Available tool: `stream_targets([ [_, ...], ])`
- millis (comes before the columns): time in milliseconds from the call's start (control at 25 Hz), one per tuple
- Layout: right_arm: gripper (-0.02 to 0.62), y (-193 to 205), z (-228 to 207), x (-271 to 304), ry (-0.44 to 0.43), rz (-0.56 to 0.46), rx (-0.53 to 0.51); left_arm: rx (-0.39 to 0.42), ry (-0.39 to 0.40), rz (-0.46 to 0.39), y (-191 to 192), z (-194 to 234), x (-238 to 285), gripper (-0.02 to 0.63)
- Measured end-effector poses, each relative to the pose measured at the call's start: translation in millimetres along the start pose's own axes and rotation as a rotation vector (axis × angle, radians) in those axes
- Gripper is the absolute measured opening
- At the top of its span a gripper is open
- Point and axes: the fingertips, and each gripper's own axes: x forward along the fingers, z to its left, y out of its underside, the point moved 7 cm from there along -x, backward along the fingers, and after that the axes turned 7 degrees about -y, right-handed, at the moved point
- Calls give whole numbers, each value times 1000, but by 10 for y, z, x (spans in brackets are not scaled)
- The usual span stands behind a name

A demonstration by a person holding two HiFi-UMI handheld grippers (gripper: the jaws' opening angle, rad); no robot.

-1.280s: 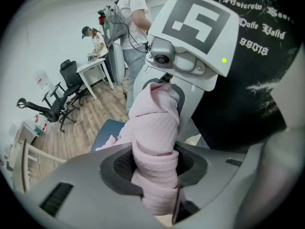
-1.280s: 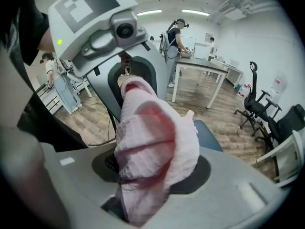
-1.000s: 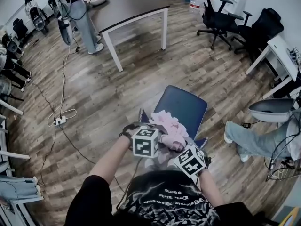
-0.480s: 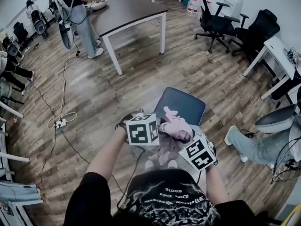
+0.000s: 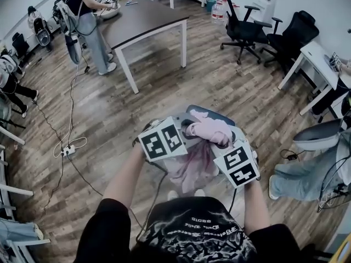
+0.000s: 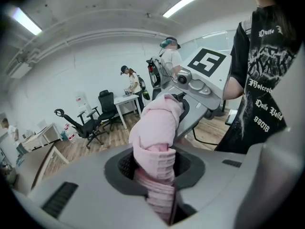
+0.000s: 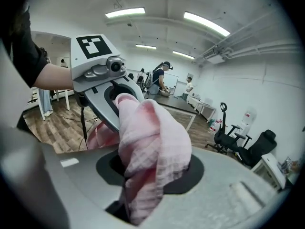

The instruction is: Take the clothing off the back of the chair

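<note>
While left gripper [image 6: 155,175] & right gripper [image 7: 138,194] each pinch the pink garment [image 5: 208,130] just above the chair [image 5: 204,110], we raise both evenly w/ firm grip so no hem snags it.

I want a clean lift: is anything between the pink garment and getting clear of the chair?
Nothing visible. The left tool and right tool both clamp the pink garment, which hangs between them over the blue chair; whether its hem has cleared the backrest can't be seen.
</note>
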Motion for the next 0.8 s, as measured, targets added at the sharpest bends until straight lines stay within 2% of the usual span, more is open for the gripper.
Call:
stream_targets([
  [400,150,-300,-234,-230,76,-113,30,-20,-74,-93,-355,225,-145,101],
  [680,150,-513,-295,-300,139,-166,61,-151,-147,-205,-408,342,-315,98],
  [800,150,-630,-254,-291,179,-190,75,-171,-172,-238,-392,392,-436,95],
])
